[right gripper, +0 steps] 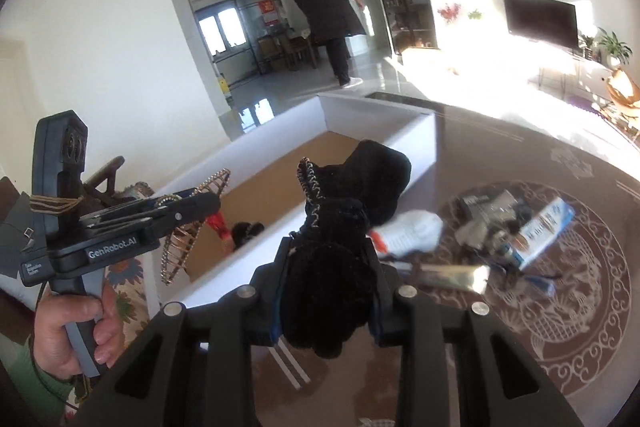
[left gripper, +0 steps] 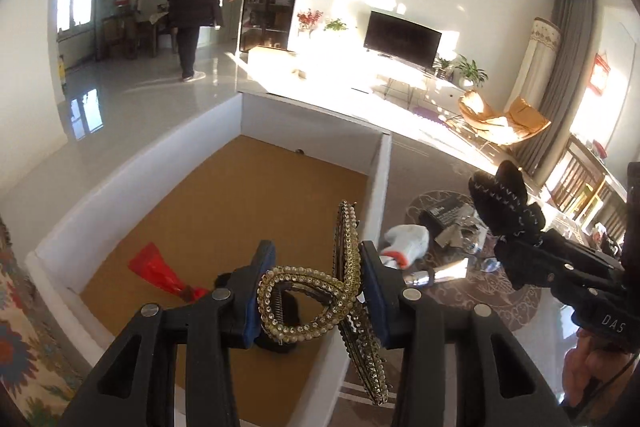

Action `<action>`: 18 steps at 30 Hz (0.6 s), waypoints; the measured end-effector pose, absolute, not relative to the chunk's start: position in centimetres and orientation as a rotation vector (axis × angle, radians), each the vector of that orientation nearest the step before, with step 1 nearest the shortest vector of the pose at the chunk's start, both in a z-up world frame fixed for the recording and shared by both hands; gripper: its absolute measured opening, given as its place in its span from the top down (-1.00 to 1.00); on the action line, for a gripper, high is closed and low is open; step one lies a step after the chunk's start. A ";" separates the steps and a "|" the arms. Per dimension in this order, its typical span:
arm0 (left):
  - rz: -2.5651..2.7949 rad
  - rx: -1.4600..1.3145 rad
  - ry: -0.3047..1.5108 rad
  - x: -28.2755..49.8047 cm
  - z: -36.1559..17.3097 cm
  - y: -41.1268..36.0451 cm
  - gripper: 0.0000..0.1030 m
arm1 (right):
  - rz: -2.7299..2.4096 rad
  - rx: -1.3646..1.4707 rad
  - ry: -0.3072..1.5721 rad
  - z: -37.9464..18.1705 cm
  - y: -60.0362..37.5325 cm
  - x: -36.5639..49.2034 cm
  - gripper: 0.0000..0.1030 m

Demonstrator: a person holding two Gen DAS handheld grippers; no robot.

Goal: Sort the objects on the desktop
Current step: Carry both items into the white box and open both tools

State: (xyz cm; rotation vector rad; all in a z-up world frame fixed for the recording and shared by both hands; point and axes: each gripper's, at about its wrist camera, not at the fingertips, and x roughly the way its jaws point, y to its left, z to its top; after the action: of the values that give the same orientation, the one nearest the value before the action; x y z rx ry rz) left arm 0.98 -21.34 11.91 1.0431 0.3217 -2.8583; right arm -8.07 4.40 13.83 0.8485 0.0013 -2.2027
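My left gripper [left gripper: 316, 287] is shut on a gold rhinestone hair clip [left gripper: 320, 291], held above the near right corner of a white box [left gripper: 384, 179] with a brown floor. The clip also shows in the right wrist view [right gripper: 188, 223], in the left gripper [right gripper: 200, 205]. My right gripper [right gripper: 326, 291] is shut on a black knitted glove [right gripper: 344, 223] with white stitching, held above the table just right of the box wall [right gripper: 424, 135]. The glove also shows in the left wrist view [left gripper: 504, 199].
Inside the box lie a red packet [left gripper: 158, 269] and a dark object [right gripper: 246, 231]. On the patterned table [right gripper: 560, 307] lie a white glove [right gripper: 412, 231], a silver wrapper [right gripper: 456, 277], a blue-white box [right gripper: 544, 227] and small clutter. A person [right gripper: 326, 7] walks in the room behind.
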 end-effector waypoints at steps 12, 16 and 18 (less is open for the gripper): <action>-2.501 1.285 0.466 -0.8 3.9 -31.3 -0.20 | -1.999 1.077 0.187 8.0 -15.9 -15.7 -0.44; -2.545 1.170 0.417 0.7 5.3 -30.1 -0.57 | -2.012 1.058 0.070 8.1 -14.0 -15.9 -0.54; -2.591 1.123 0.416 1.4 6.4 -28.6 -0.57 | -2.035 1.008 0.049 8.8 -12.0 -15.1 -0.66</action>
State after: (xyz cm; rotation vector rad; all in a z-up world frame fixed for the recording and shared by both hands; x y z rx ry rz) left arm 1.43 -28.63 6.37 1.1233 0.4160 -2.5915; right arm -15.09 -11.96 8.79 1.0077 0.0495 -2.0350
